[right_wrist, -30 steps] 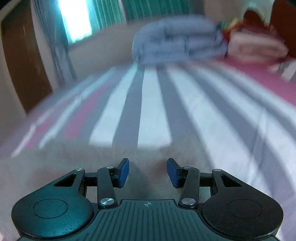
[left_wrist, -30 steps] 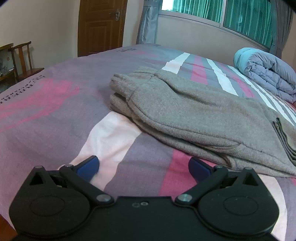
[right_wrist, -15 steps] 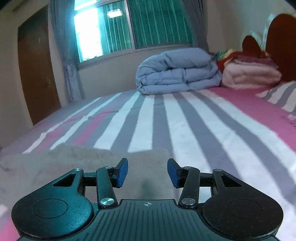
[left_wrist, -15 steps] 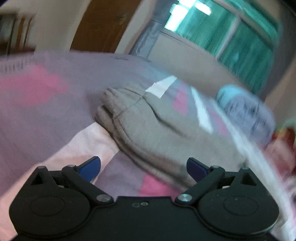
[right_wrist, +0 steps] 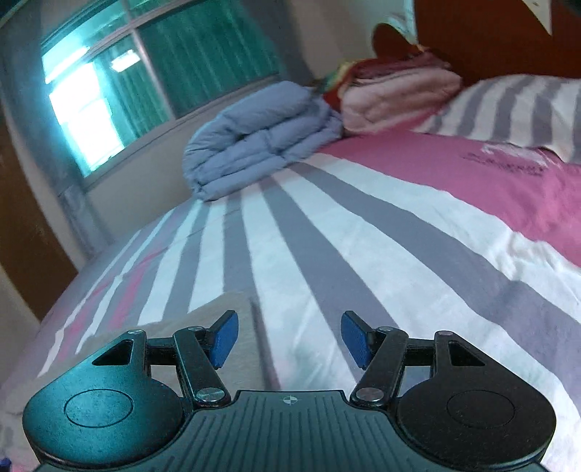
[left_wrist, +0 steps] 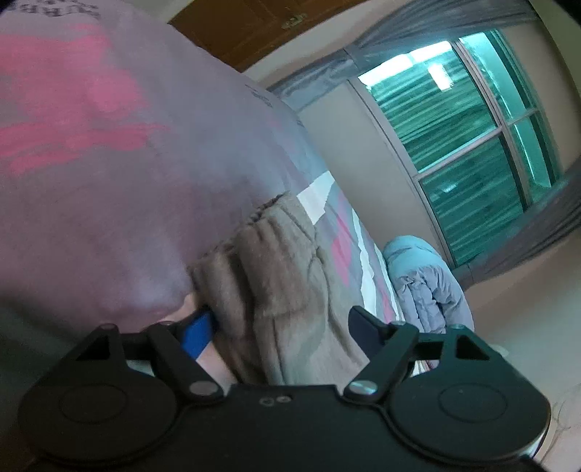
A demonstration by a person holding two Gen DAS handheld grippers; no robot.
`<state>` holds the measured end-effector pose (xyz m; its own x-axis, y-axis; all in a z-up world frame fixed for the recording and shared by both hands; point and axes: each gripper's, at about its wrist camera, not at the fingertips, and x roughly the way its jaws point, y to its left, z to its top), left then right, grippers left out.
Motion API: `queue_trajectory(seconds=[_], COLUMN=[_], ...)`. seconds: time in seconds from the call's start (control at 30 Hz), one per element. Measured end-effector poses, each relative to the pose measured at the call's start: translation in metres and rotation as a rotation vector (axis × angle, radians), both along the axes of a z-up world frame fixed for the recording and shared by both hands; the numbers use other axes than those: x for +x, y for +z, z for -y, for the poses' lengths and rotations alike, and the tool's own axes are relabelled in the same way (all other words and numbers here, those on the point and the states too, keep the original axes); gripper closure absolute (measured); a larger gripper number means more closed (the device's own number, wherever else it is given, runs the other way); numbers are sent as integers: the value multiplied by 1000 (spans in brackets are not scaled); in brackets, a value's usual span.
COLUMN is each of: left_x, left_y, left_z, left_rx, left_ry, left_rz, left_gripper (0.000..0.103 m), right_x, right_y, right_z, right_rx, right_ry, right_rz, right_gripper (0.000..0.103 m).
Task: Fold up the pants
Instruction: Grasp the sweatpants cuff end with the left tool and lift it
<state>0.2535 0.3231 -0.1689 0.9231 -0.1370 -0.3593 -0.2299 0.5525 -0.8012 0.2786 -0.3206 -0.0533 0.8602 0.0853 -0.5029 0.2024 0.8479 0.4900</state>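
The grey-brown fleece pants (left_wrist: 276, 287) lie folded on the striped bed sheet (left_wrist: 109, 174). In the tilted left wrist view my left gripper (left_wrist: 279, 332) is open, its jaws straddling the near end of the folded pants; the left blue pad (left_wrist: 196, 334) sits at the fabric's edge against the sheet. In the right wrist view my right gripper (right_wrist: 288, 339) is open and empty above the sheet (right_wrist: 363, 254), with a pale corner of the pants (right_wrist: 225, 308) just beyond its left pad (right_wrist: 225, 337).
A folded blue-grey duvet (right_wrist: 261, 134) lies at the far edge of the bed under the window (right_wrist: 163, 72). Pink folded blankets (right_wrist: 395, 94) and a striped pillow (right_wrist: 508, 105) lie by the headboard. A wooden door (left_wrist: 254, 21) stands beyond the bed.
My left gripper has rolled sideways and moved forward onto the near end of the pants. My right gripper has opened wider and tilted, staying above the sheet.
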Motion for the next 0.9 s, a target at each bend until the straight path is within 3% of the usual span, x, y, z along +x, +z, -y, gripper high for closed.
queue_trajectory(seconds=[0.17, 0.2, 0.27, 0.33, 0.5, 0.57, 0.63, 0.73, 0.9], left_x=[14, 11, -10, -35, -27, -28, -32, -39, -32], left_y=[-6, -7, -10, -19, -13, -2, 14, 49, 112], left_z=[-3, -2, -6, -4, 0, 5, 14, 33, 88], left_rx=[-9, -11, -69, -67, -60, -17, 21, 83, 206], left_ry=[8, 0, 32, 72, 79, 79, 87, 83, 8], left_rz=[57, 69, 120, 177, 107, 91, 98, 173, 265], left_gripper=[30, 39, 76, 76, 75, 75, 75, 75, 75], right_x=[0, 2, 1, 7, 10, 9, 4, -3, -10], right_y=[1, 0, -1, -4, -15, -16, -14, -10, -2], right_z=[0, -1, -4, -3, 3, 6, 10, 19, 28], right_rx=[-13, -16, -21, -24, 15, 38, 47, 69, 75], right_ry=[-13, -14, -14, -6, 2, -10, -24, -41, -69], right_rz=[-18, -22, -25, -34, -79, -82, -76, -56, -34], right_gripper=[40, 40, 40, 40, 40, 40, 40, 40, 40])
